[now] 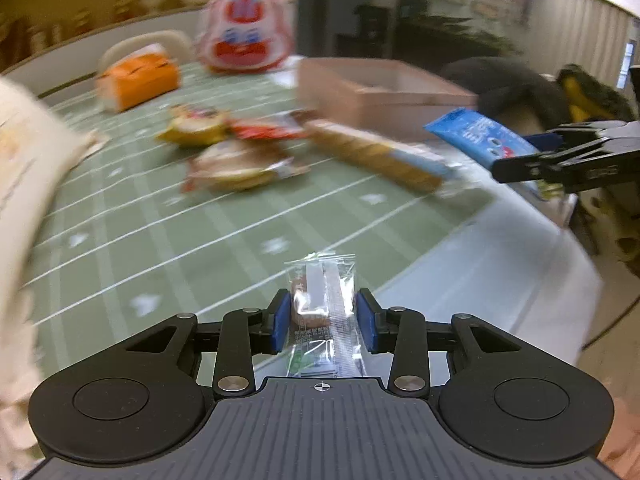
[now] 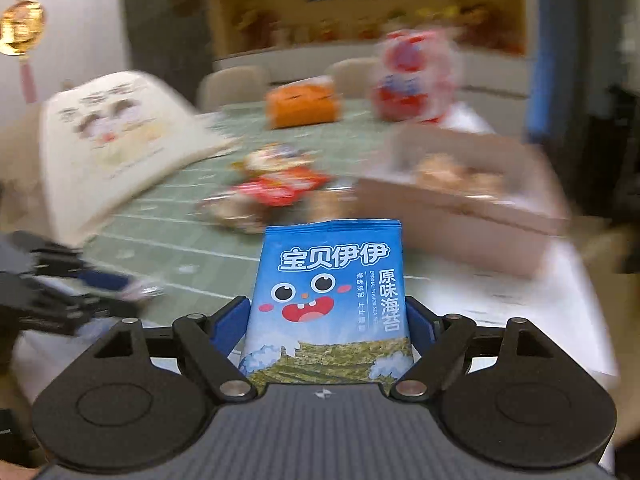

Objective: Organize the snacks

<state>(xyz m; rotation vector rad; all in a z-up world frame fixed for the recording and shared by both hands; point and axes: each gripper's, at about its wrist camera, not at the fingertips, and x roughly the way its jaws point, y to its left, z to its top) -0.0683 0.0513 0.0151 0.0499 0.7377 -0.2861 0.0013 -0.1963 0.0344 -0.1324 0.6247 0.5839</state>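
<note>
Green tablecloth [image 1: 160, 216], left hand-held gripper [image 1: 323, 318] w/ clear-wrapped snack [image 1: 320, 300], right [image 2: 331, 320] w/ seaweed pack [image 2: 332, 300]

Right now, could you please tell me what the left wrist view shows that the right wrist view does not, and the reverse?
Only the left wrist view shows the clear-wrapped snack gripped by the left hand-held gripper, and the long biscuit sleeve lying on the green tablecloth.

Only the right wrist view shows the printed front of the blue seaweed packet in the right hand-held gripper, snacks inside the cardboard box, and the gold ornament.

Both show the box, the packet, the orange pack and the cream bag.
</note>
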